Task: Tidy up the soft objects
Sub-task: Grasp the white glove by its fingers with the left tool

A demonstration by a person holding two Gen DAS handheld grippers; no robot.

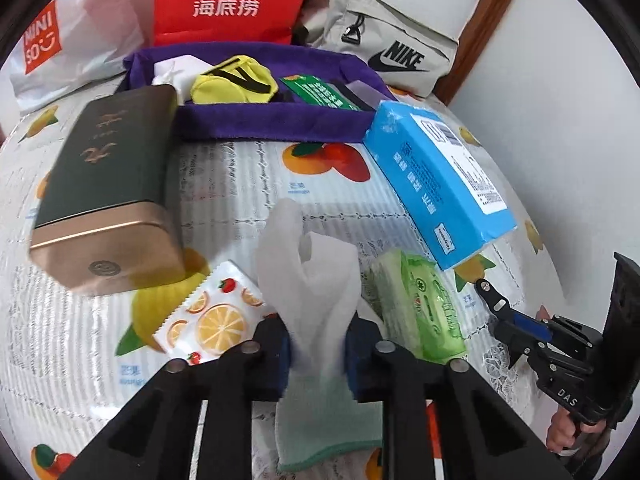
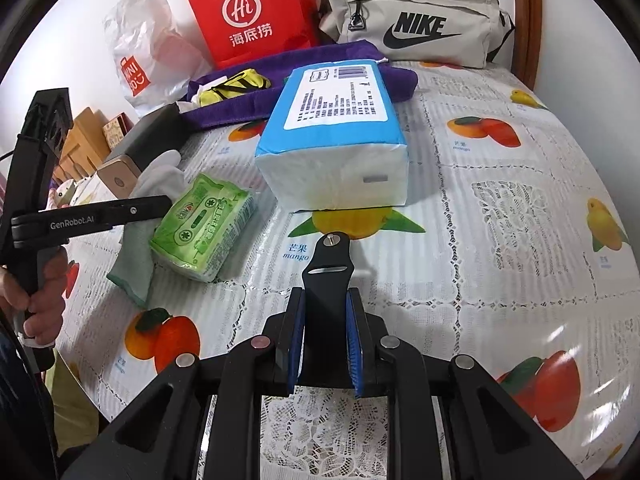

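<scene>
My left gripper (image 1: 318, 350) is shut on a white glove with a green cuff (image 1: 316, 280); the glove hangs just above the table, and it also shows in the right wrist view (image 2: 154, 182). A green tissue pack (image 1: 420, 304) lies right of it, also seen from the right wrist (image 2: 202, 226). A blue tissue pack (image 1: 436, 184) (image 2: 336, 140) lies further back. A purple fabric tray (image 1: 276, 120) (image 2: 304, 68) holds a yellow pouch (image 1: 234, 80) and a green packet (image 1: 320, 92). My right gripper (image 2: 326, 344) is shut and holds nothing, above the tablecloth.
A dark green and gold tin (image 1: 104, 188) lies on the left. A fruit-print sachet (image 1: 212, 316) lies by my left gripper. At the back stand a red bag (image 1: 228, 0), a Miniso bag (image 1: 60, 40) and a Nike pouch (image 2: 416, 24).
</scene>
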